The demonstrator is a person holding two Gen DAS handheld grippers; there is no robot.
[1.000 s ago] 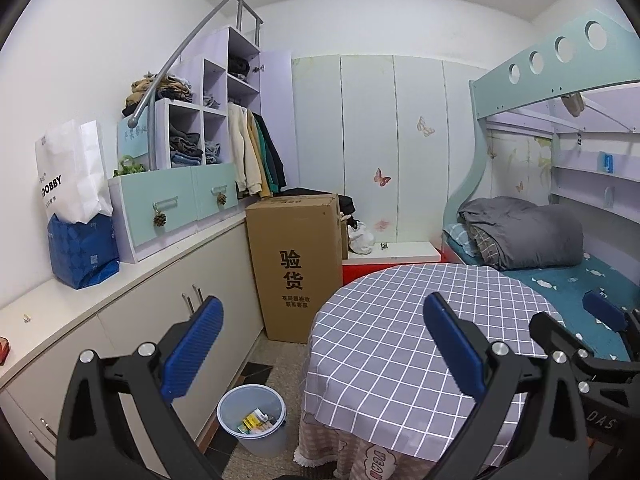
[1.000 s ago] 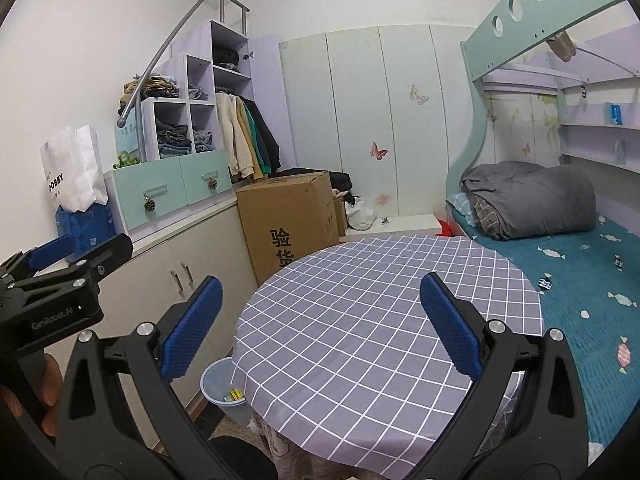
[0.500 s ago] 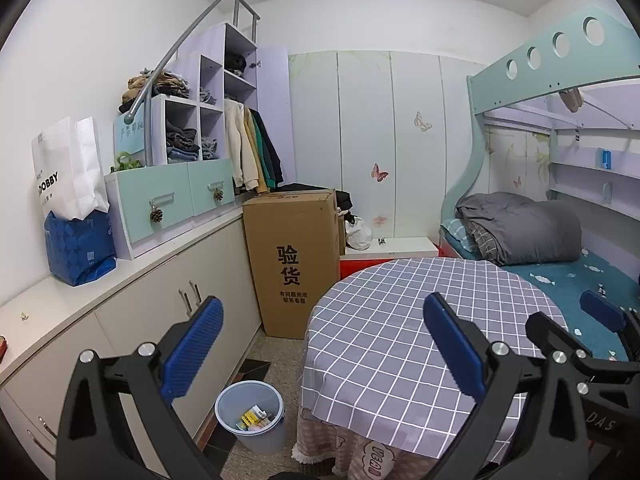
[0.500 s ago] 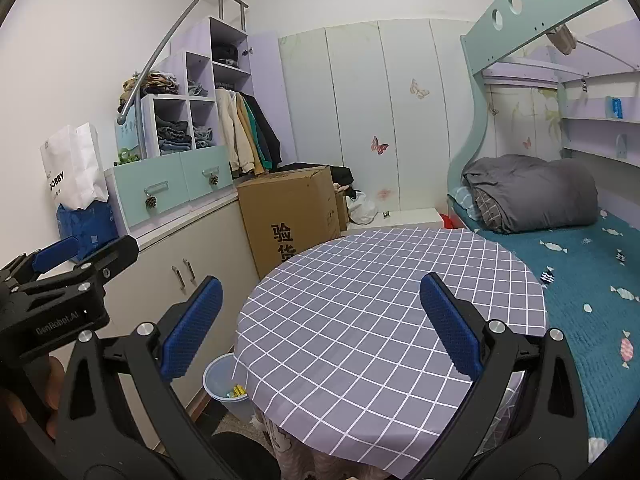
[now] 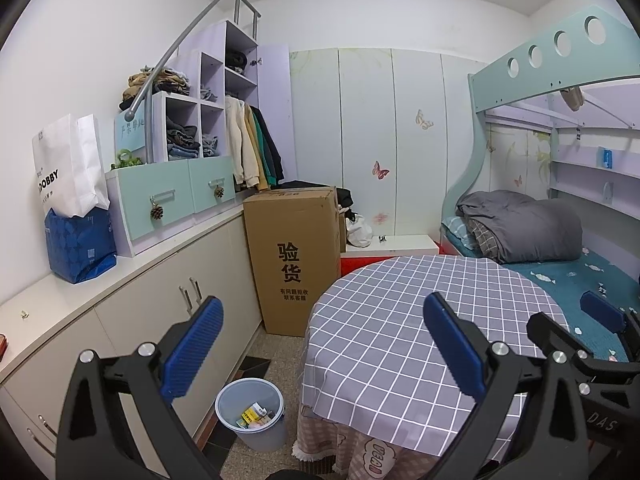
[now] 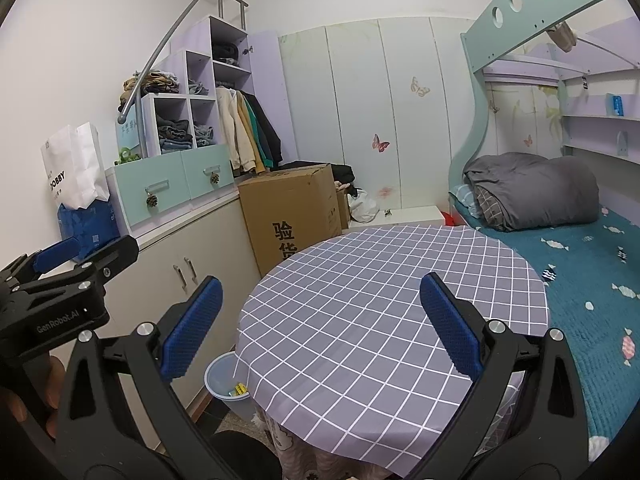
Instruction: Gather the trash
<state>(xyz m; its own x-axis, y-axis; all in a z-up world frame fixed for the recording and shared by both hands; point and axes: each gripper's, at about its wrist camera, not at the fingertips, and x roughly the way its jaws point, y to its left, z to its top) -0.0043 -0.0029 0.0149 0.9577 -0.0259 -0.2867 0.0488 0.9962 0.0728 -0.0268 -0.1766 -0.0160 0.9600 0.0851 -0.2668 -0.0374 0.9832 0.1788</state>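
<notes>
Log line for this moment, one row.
left gripper: open, empty | right gripper: open, empty | pale blue plastic bin: on floor beside round checked-cloth table, wrappers inside

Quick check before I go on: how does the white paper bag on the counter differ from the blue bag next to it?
The white paper bag stands taller and upright; the blue bag is squat and lower. The white paper bag carries dark lettering reading DOBBY; the blue bag shows a star pattern and a small white label. The white paper bag's base appears tucked behind or into the blue bag. Both sit on the counter against the wall.
</notes>
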